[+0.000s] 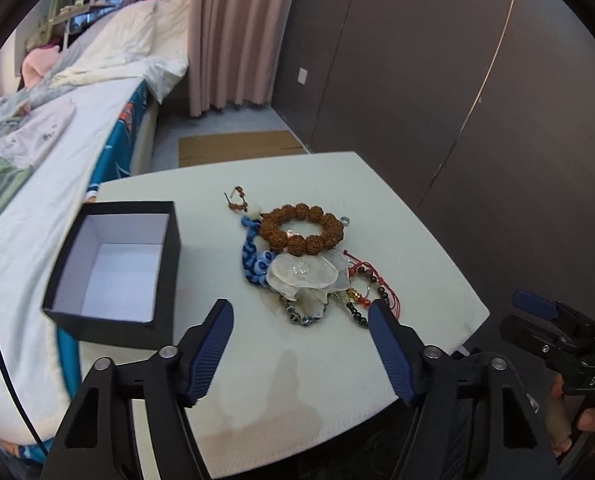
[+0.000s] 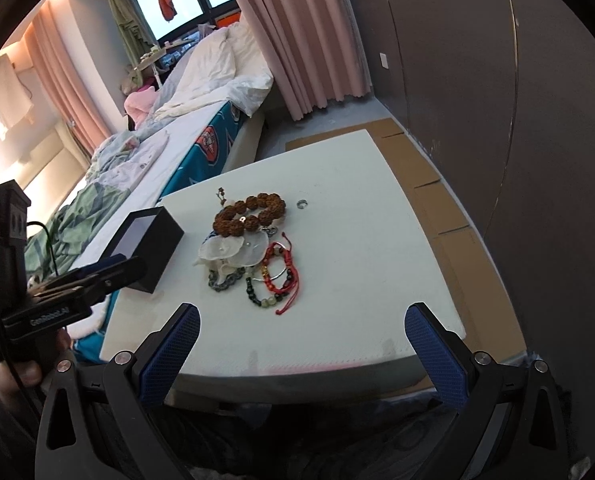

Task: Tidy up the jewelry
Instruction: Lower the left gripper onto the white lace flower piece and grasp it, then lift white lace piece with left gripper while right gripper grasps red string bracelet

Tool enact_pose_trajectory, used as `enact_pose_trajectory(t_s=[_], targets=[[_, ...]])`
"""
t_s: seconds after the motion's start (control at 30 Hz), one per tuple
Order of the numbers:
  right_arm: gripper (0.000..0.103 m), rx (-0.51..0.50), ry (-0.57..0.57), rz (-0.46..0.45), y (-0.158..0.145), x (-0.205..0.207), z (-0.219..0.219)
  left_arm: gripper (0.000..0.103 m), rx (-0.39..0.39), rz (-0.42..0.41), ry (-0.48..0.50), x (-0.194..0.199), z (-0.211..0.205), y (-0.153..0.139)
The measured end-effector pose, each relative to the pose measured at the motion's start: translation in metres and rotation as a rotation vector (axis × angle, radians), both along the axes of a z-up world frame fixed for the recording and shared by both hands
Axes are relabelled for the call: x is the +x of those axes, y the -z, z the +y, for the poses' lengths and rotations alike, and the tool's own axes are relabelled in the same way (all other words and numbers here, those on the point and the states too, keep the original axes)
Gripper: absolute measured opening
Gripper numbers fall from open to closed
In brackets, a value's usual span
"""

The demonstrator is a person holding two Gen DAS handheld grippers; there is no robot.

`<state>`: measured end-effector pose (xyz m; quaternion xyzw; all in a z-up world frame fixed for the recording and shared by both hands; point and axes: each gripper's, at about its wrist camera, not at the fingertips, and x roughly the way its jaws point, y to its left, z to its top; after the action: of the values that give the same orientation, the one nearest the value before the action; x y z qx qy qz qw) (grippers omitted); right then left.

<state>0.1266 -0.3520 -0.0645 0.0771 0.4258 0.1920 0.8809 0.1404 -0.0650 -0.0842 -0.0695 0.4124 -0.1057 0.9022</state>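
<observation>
A pile of jewelry lies mid-table: a brown bead bracelet (image 1: pixel 300 230) (image 2: pixel 249 213), a white shell flower piece (image 1: pixel 305 276) (image 2: pixel 233 254), a blue cord (image 1: pixel 253 260), red string bracelets (image 1: pixel 371 284) (image 2: pixel 283 270), and a small ring (image 1: pixel 346 221) (image 2: pixel 301 203). An open, empty black box (image 1: pixel 117 272) (image 2: pixel 149 246) stands left of the pile. My left gripper (image 1: pixel 300 312) is open, just short of the pile, over the table. My right gripper (image 2: pixel 302 316) is open and empty at the table's near edge.
The white table (image 1: pixel 417 264) (image 2: pixel 377 240) stands beside a bed (image 1: pixel 37 184) (image 2: pixel 137 160) on the left. A dark wall panel (image 1: pixel 457 80) is on the right. Cardboard (image 2: pixel 437 184) lies on the floor. The other gripper shows in each view (image 1: pixel 557 332) (image 2: pixel 77 284).
</observation>
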Motion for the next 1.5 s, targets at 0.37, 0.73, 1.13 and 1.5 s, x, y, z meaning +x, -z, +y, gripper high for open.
enact_pose_trajectory(t_s=[0.37,0.73,1.13,1.5], targets=[[0.097,0.004,-0.017,0.077,0.025,0.030,0.000,0.053,-0.009,0.083,0.019,0.047,-0.014,0.035],[0.085,0.016,-0.088,0.134,0.035,0.052,0.019,0.001,-0.018,0.125,-0.022,0.064,-0.011,0.052],[0.052,-0.046,-0.210,0.225,0.055,0.087,0.059,0.000,-0.067,0.051,-0.085,0.037,0.018,0.014],[0.010,-0.136,-0.219,0.266,0.067,0.106,0.071,0.000,-0.087,0.007,-0.148,0.014,0.045,-0.008]])
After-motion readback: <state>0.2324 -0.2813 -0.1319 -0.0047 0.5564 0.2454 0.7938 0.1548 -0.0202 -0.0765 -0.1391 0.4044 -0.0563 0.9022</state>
